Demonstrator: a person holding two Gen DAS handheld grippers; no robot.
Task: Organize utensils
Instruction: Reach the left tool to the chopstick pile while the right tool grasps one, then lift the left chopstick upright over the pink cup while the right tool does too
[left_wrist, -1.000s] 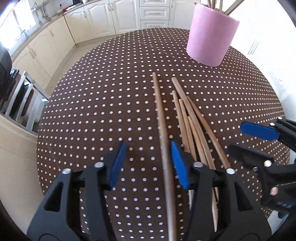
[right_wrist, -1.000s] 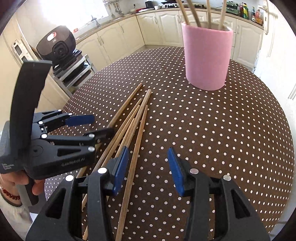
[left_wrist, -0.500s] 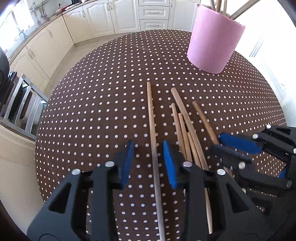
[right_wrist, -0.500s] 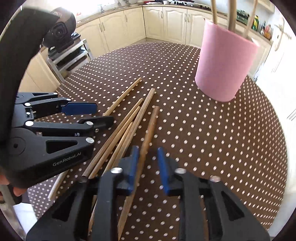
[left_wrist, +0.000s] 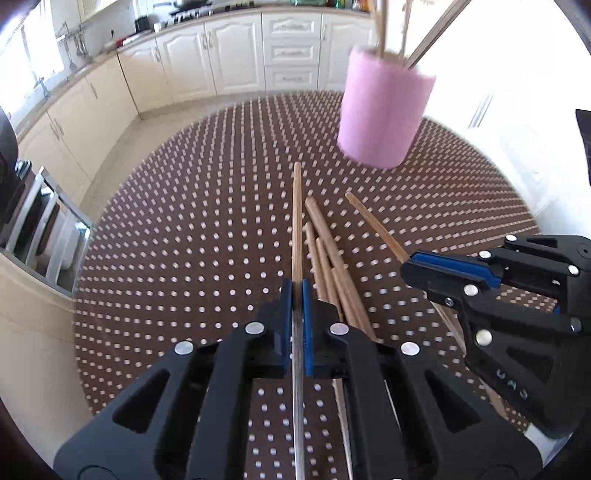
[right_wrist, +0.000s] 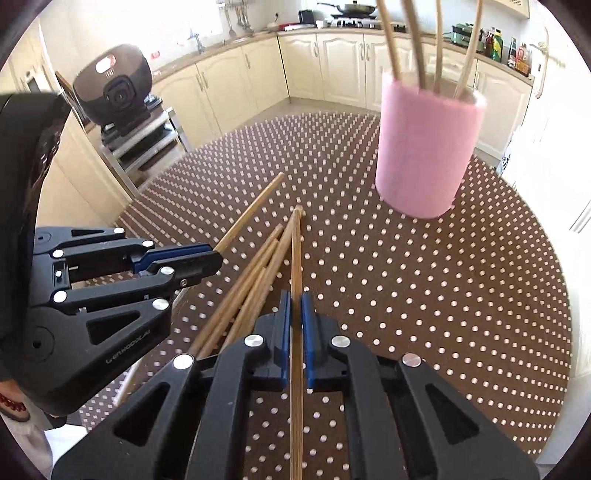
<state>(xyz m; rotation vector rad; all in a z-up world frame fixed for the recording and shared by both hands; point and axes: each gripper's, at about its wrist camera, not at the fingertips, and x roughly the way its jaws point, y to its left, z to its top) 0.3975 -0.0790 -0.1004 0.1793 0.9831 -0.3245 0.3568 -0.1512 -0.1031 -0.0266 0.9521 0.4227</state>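
Note:
Several wooden chopsticks (left_wrist: 332, 266) lie in a loose bundle on the brown dotted table (left_wrist: 184, 240). My left gripper (left_wrist: 297, 291) is shut on one chopstick (left_wrist: 297, 214), whose far end points toward the pink cup (left_wrist: 384, 110). My right gripper (right_wrist: 295, 301) is shut on another chopstick (right_wrist: 296, 243), held just right of the bundle (right_wrist: 255, 284). The pink cup (right_wrist: 424, 147) stands upright at the far side with several chopsticks in it. Each gripper appears in the other's view: the right gripper (left_wrist: 413, 264) at the right, the left gripper (right_wrist: 216, 260) at the left.
A dark rice cooker (right_wrist: 114, 85) sits on a metal rack (right_wrist: 147, 140) beyond the table's left edge. Cream kitchen cabinets (left_wrist: 236, 55) line the back wall. The table's round edge curves close at the left and right.
Both grippers went from open around a chopstick to shut on it. Each has risen a little, and its chopstick now points up off the table toward the cup.

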